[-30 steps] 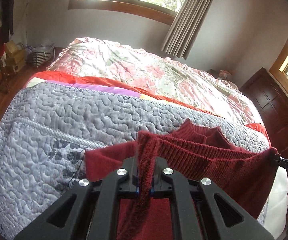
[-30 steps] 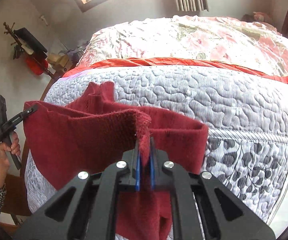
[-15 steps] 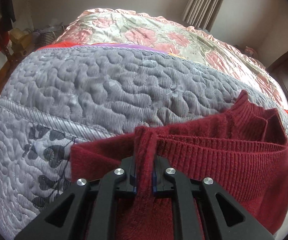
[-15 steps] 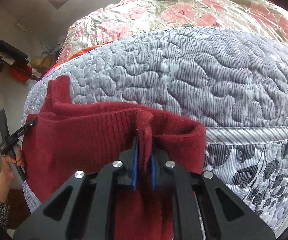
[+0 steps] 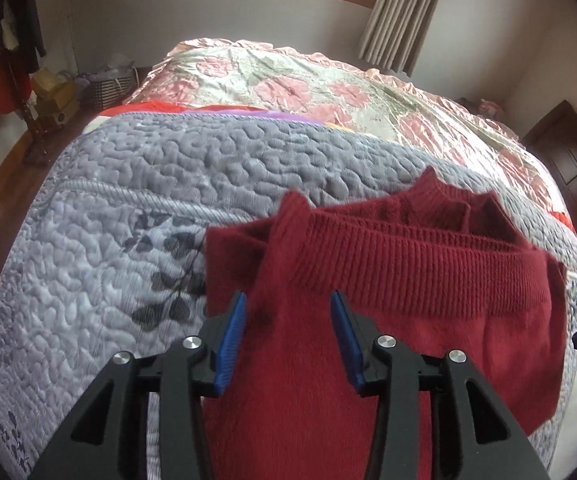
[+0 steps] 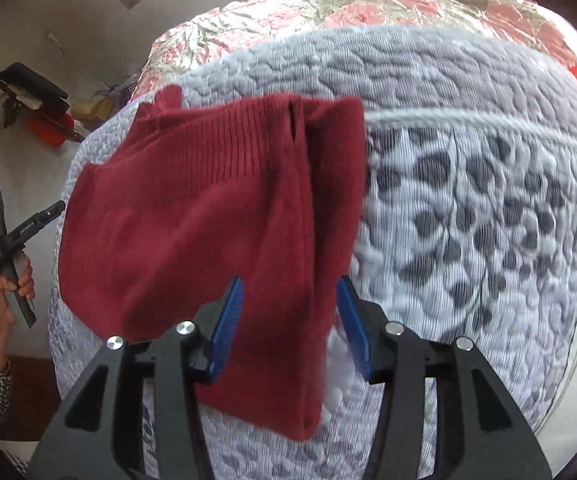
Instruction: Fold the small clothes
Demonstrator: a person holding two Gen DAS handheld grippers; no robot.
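While both the left gripper point(image 5: 288, 336) and right gripper point(image 6: 290, 320) are held with fingers apart, the red sweater point(image 5: 388, 280) is seen draped over the quilt point(image 5: 168, 184) edge, its ribbed hem stretched crosswise between them.

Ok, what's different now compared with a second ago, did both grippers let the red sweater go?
Yes. The left gripper and the right gripper were each clamped on the hem of the red sweater; both have now opened and released it. The sweater, carried forward and down over that second, now lies on the grey quilt. The bed itself has not changed.
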